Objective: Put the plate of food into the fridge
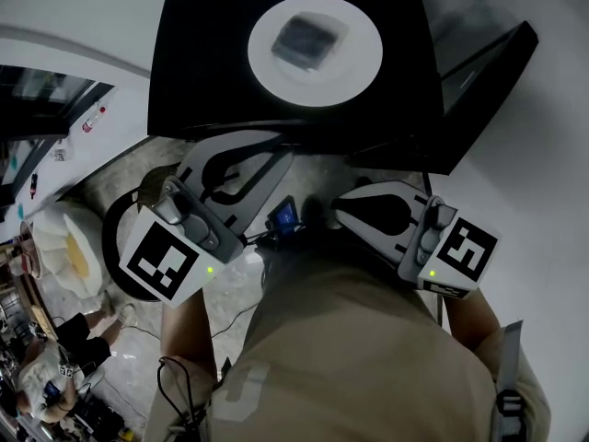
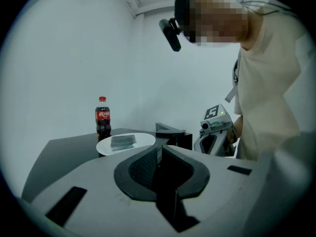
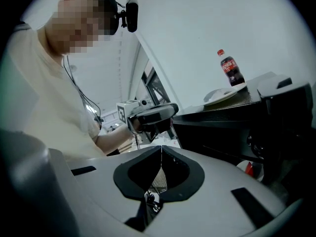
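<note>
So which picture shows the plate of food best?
The head view: it looks straight down on the white plate, so its whole round rim and the food show. The left gripper view shows it low and side-on; the right gripper view shows only its edge.

The plate (image 2: 145, 141) hides the base of the bottle (image 2: 102, 118); the food (image 2: 123, 141) is too blurred to identify.

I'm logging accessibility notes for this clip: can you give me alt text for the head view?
Seen from above, a white plate holding a grey block of food sits on a black table, untouched. Below it, near the person's beige shirt, the left gripper and right gripper are both shut and empty, short of the plate.
</note>
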